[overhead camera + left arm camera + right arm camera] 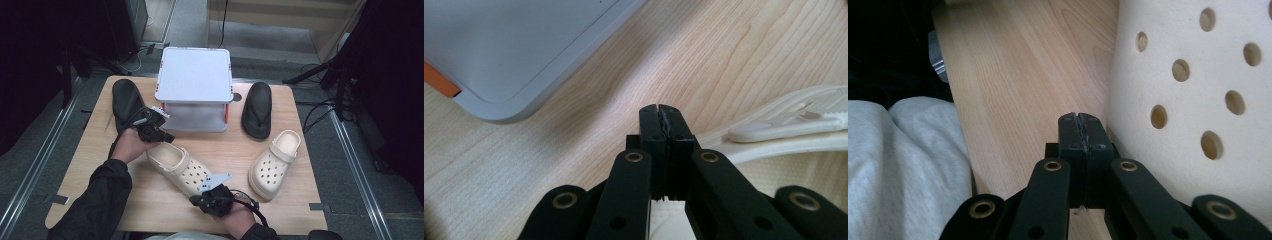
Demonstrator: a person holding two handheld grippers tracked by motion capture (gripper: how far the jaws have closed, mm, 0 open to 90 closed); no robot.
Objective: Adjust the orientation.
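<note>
A cream perforated clog (182, 167) lies slantwise at the middle of the wooden table (225, 145). My left gripper (167, 136) sits at the clog's heel end, jaws shut. In the left gripper view the shut left gripper (659, 107) hovers over the wood, with the clog's heel strap (784, 132) just to its right and cream material under the jaws. My right gripper (194, 200) is low at the clog's toe, near the table's front edge. In the right gripper view the right gripper (1080, 117) is shut, nothing between its pads, close beside the holed toe (1193, 75).
A grey two-tier rack (195, 75) stands at the back middle; its corner (514, 50) is near the left gripper. A second cream clog (275, 162) lies to the right. Black flip-flops lie at the left (125, 100) and right (257, 110) of the rack.
</note>
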